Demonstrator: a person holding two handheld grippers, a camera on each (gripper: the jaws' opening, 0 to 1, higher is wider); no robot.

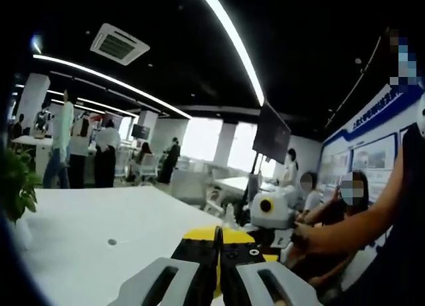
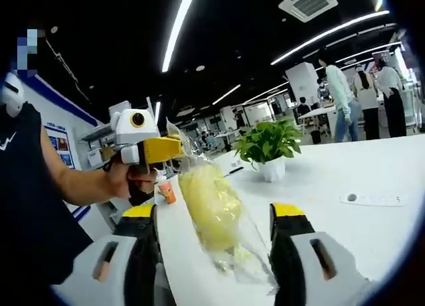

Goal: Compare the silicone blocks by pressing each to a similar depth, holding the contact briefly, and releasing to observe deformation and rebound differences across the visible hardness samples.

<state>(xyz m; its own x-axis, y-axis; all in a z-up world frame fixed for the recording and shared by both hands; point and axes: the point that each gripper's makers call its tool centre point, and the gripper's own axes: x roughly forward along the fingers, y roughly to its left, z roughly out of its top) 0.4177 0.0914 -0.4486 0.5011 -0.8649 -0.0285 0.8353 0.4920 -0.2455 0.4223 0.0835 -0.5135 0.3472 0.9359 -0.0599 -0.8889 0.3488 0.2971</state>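
A clear plastic bag (image 2: 216, 220) holding pale yellow material lies slanted over the white table (image 2: 345, 173), between the wide-apart jaws of my right gripper (image 2: 216, 212), which is open and not touching it. The bag's upper end reaches the yellow jaw tips of my left gripper (image 2: 169, 150), which a hand holds and which looks shut on it. In the left gripper view my left gripper (image 1: 219, 238) has its jaws pressed together over the table (image 1: 99, 220). The white body of my right gripper (image 1: 271, 212) sits just beyond, held by a hand.
A green plant in a white pot (image 2: 269, 150) stands on the table behind the bag. A small orange cup (image 2: 166, 190) is near the table edge, and a white socket strip (image 2: 372, 200) lies at the right. People stand in the background (image 1: 66, 143).
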